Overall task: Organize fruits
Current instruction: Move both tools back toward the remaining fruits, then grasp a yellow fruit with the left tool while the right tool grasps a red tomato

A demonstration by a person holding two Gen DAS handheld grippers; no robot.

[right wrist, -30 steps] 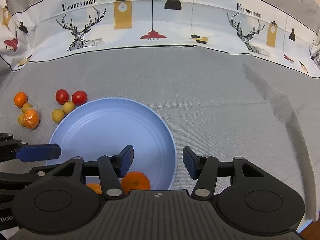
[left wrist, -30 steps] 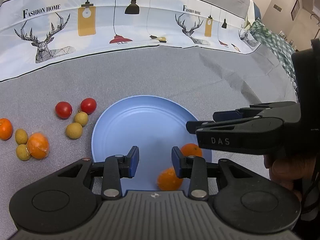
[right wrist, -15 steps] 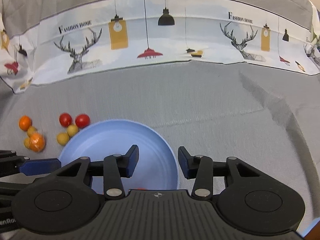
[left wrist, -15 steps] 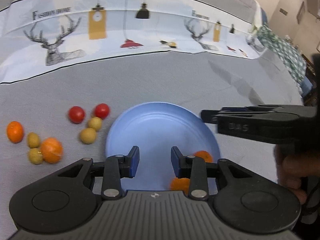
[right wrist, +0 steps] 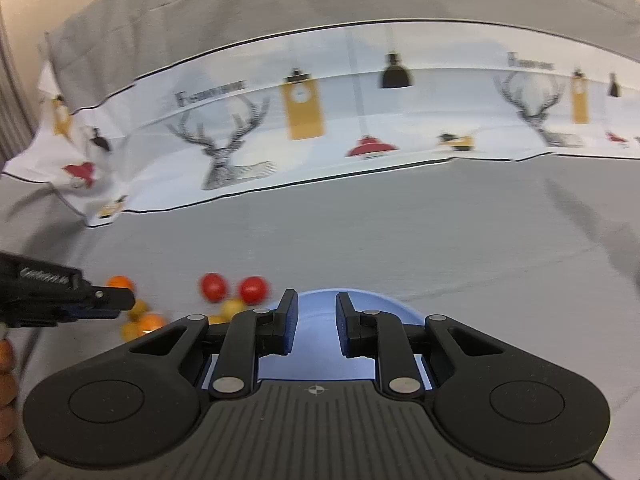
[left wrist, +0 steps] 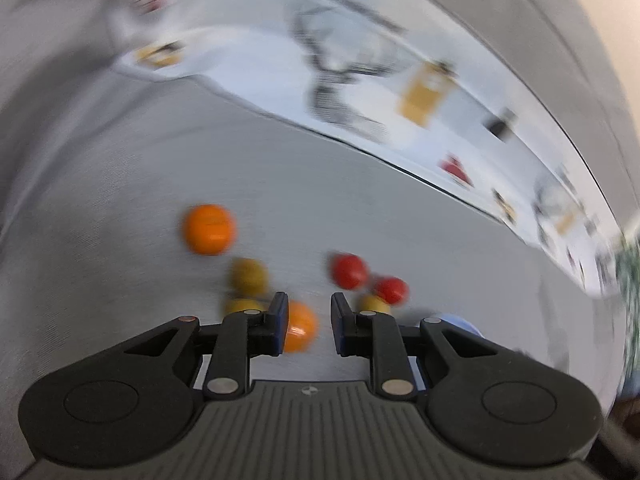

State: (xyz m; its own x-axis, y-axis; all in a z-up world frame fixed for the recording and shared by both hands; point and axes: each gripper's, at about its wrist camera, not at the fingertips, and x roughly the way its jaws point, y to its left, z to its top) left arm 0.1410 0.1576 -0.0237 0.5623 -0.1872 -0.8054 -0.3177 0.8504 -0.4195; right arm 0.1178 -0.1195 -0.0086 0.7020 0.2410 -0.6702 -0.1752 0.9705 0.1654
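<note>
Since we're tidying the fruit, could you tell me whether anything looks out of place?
Yes: several fruits lie loose on the grey cloth beside the blue plate, among them two red ones and an orange. Nothing looks spilled or damaged.

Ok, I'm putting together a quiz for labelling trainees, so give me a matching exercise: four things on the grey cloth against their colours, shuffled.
Things:
1. plate
2. tomatoes
3. far mandarin
4. small round fruit just in front of that mandarin

Colours:
a. orange
b. blue
c. yellow-green
d. red

Pairs: 1-b, 2-d, 3-a, 4-c.
</note>
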